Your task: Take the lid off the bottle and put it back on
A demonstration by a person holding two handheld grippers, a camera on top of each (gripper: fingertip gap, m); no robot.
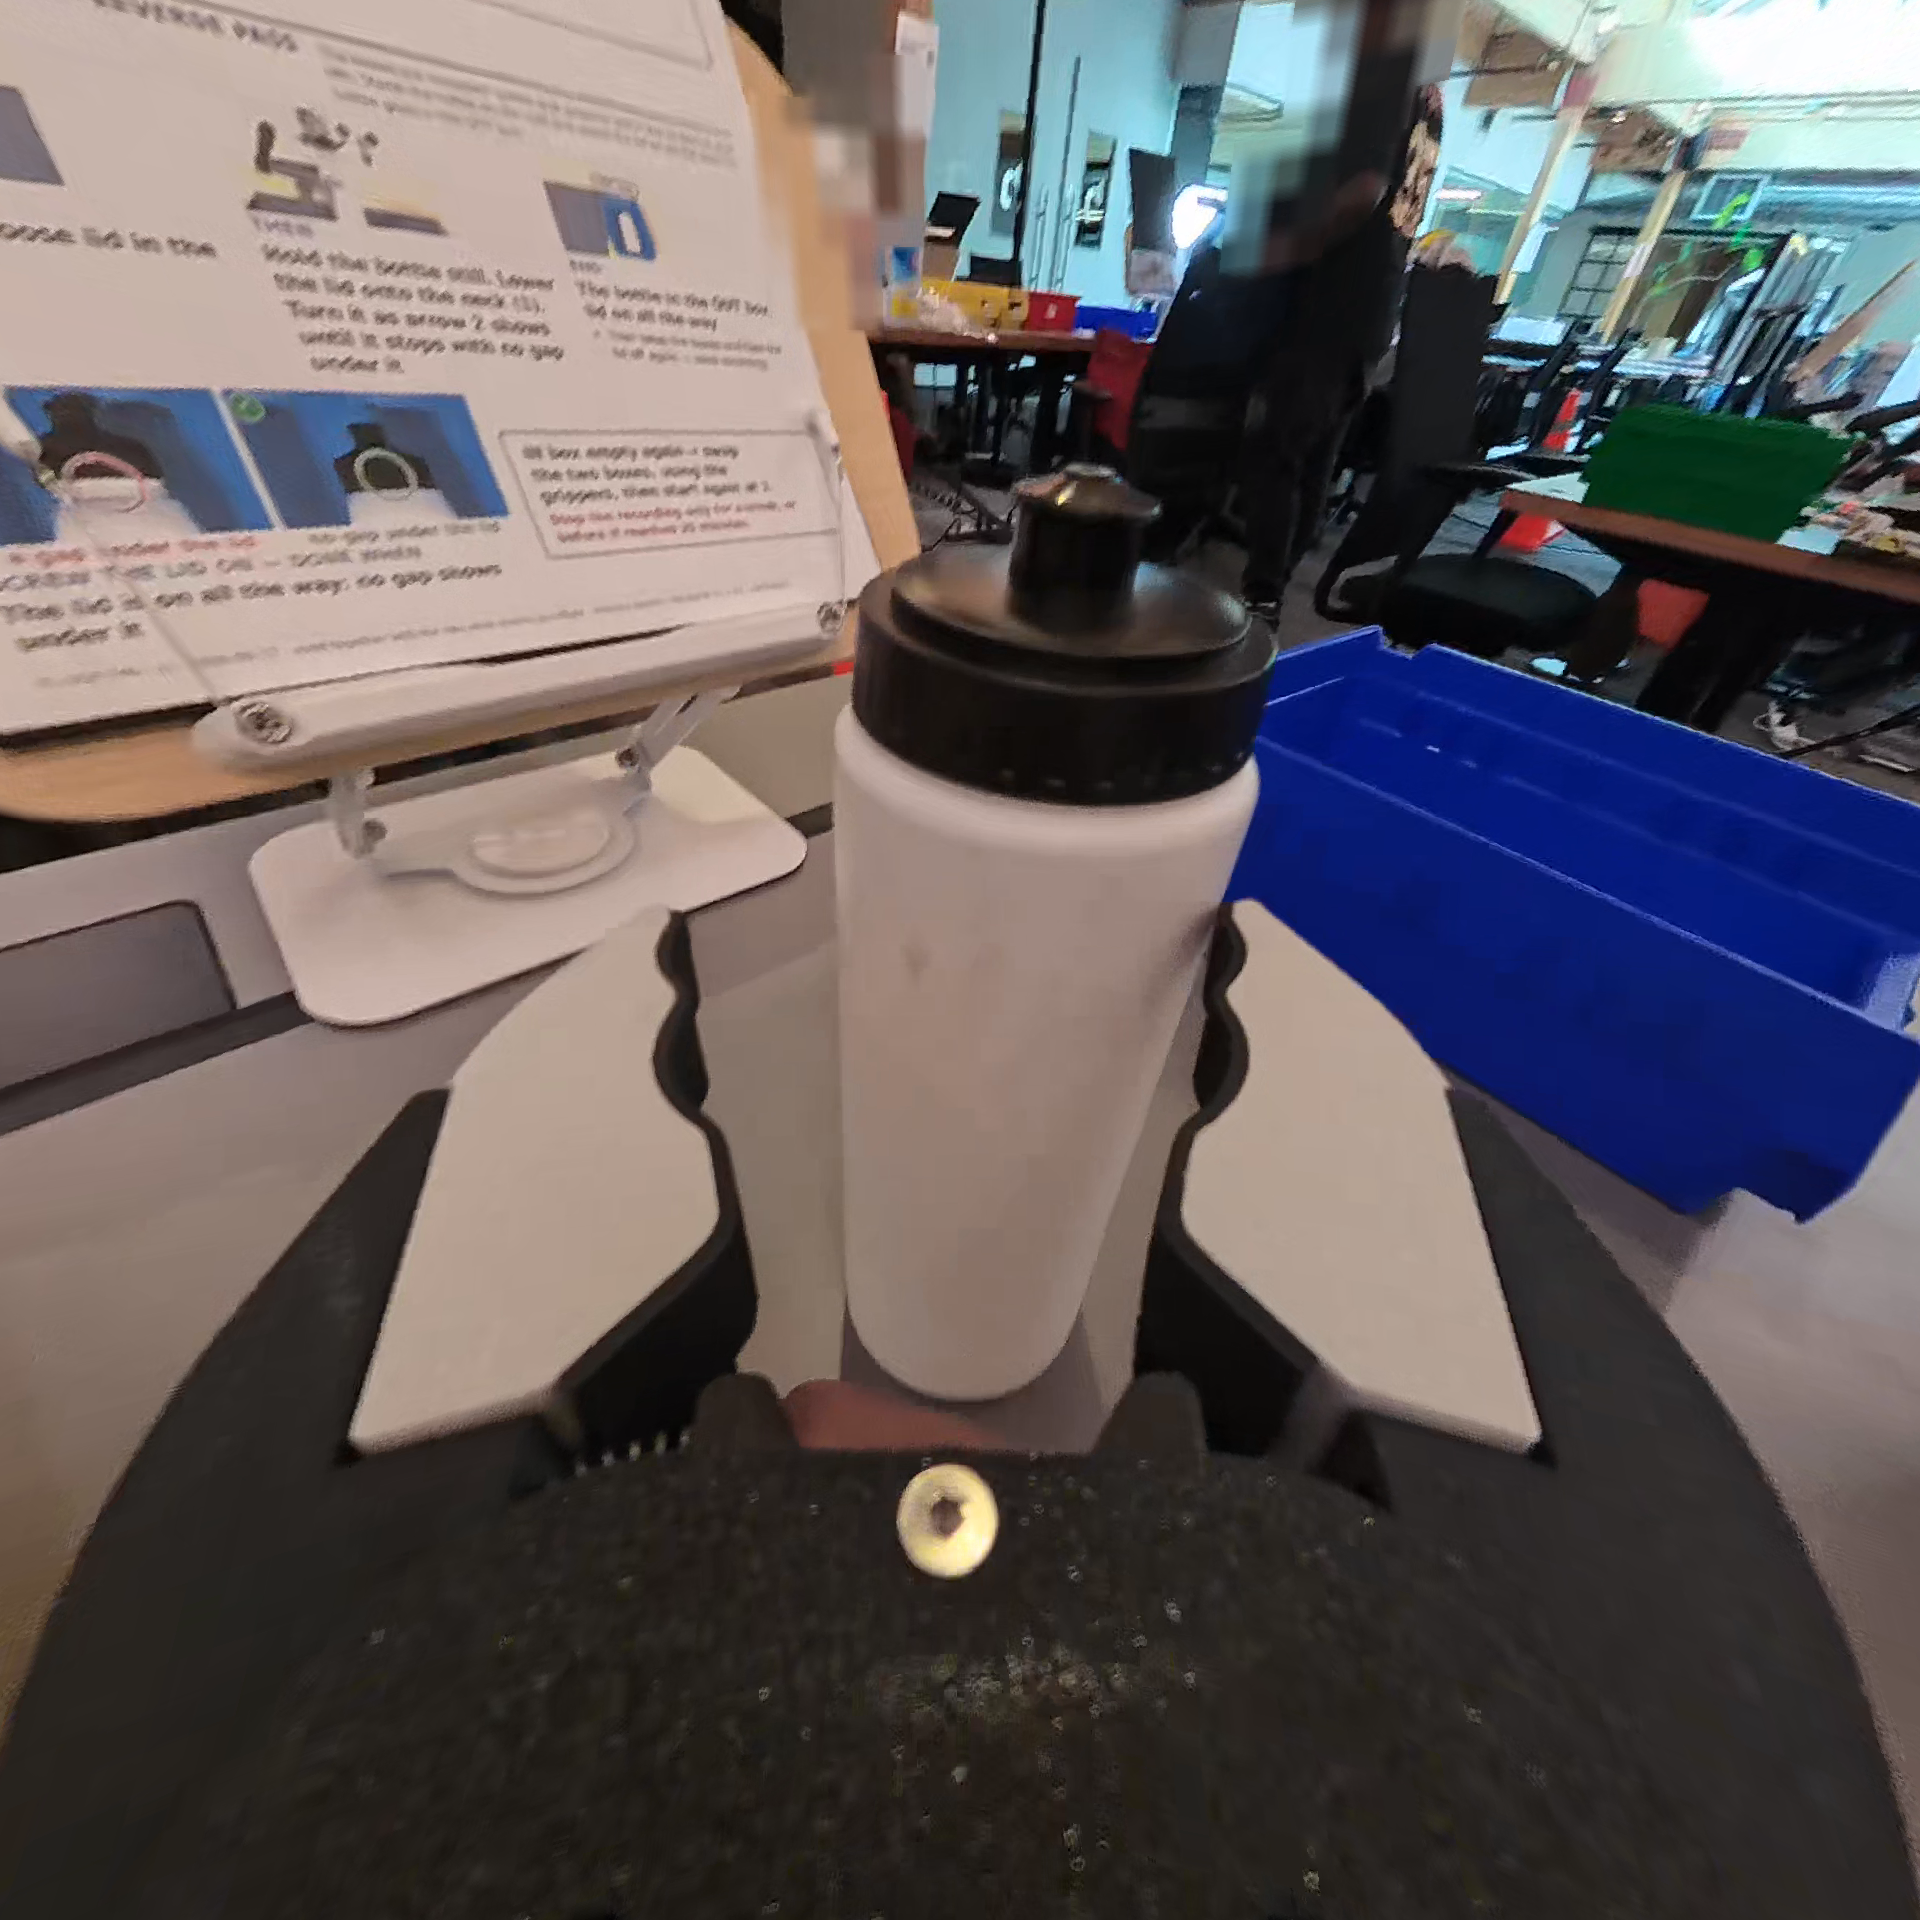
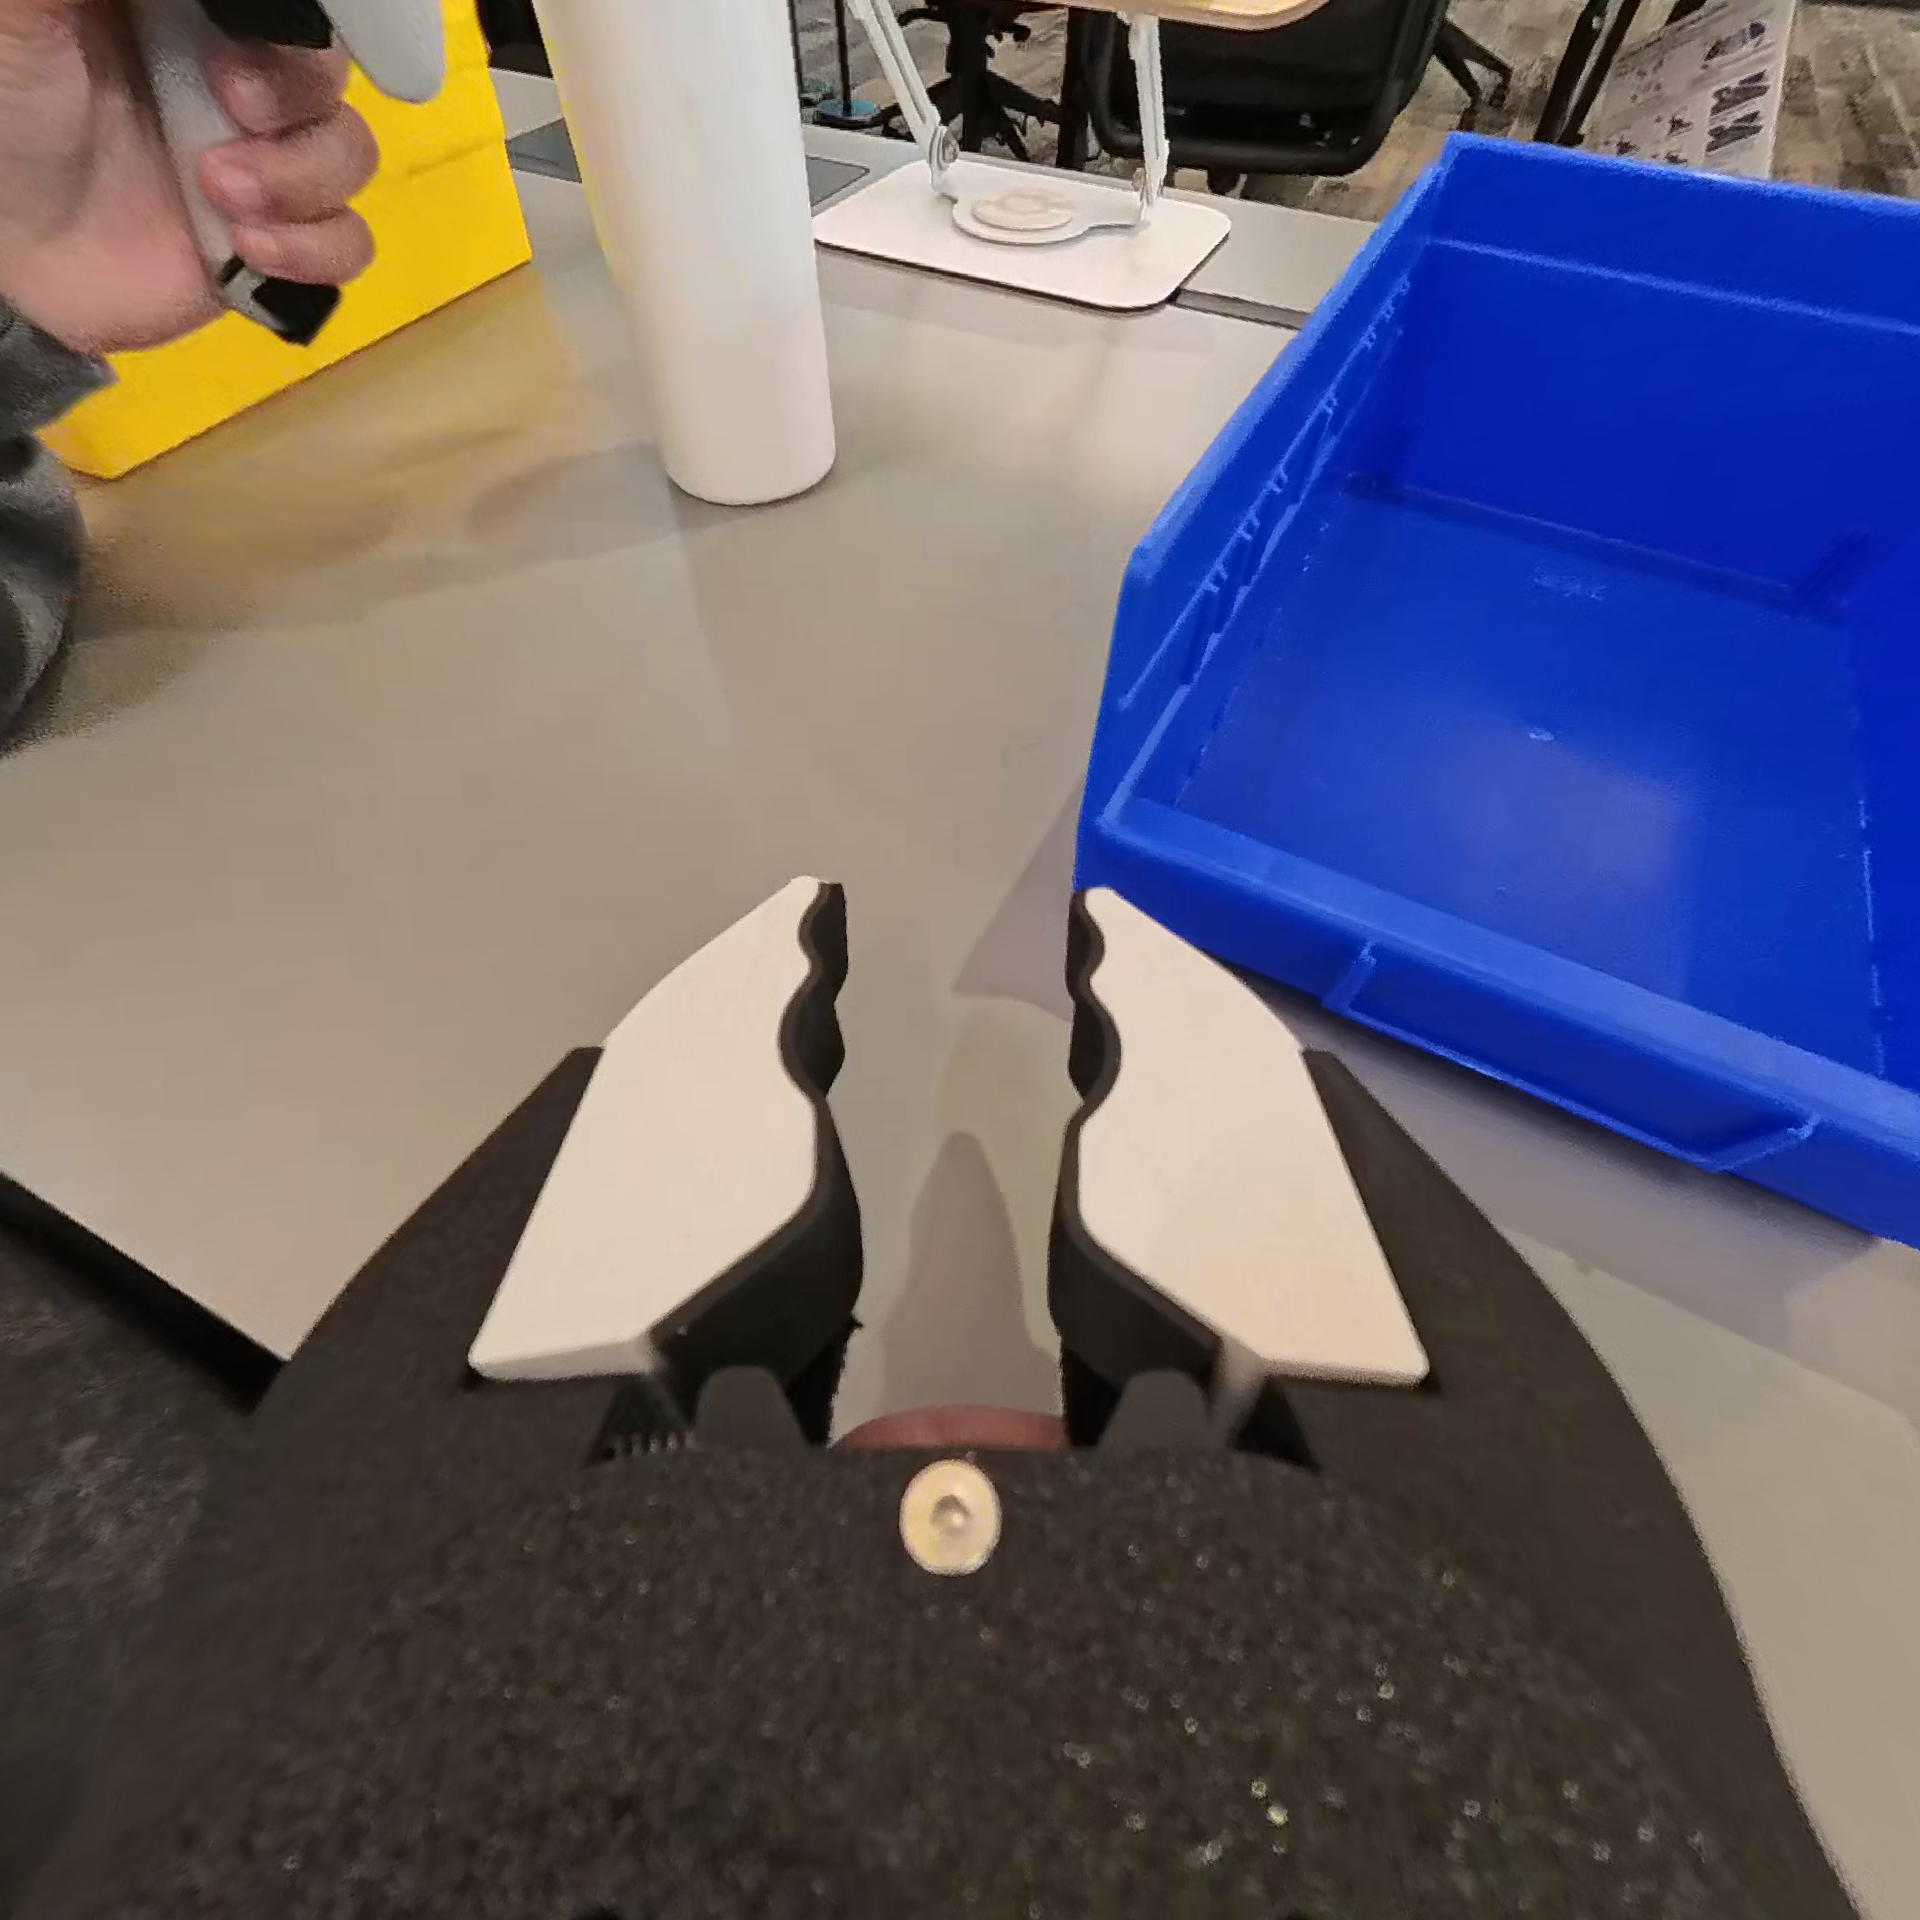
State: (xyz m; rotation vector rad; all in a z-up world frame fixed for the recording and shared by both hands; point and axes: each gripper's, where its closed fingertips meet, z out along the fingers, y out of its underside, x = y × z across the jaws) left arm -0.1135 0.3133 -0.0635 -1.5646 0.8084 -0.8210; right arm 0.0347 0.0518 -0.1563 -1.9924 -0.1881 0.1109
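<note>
We see the capped bottle (image 1: 1029,1039) upright on the grey surface (image 2: 520,779), between our left hand-held gripper's (image 1: 951,935) spread fingers; right hand-held gripper (image 2: 956,935) gapes empty beside a blue bin (image 2: 1558,675), office desks behind.

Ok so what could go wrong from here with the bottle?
1. The left gripper straddles the bottle with a gap on its left side, so closing unevenly could tip it.
2. The lid is still on; twisting before the grip is firm could spin the bottle.
3. The blue bin sits close by, limiting the right gripper's approach.
</note>
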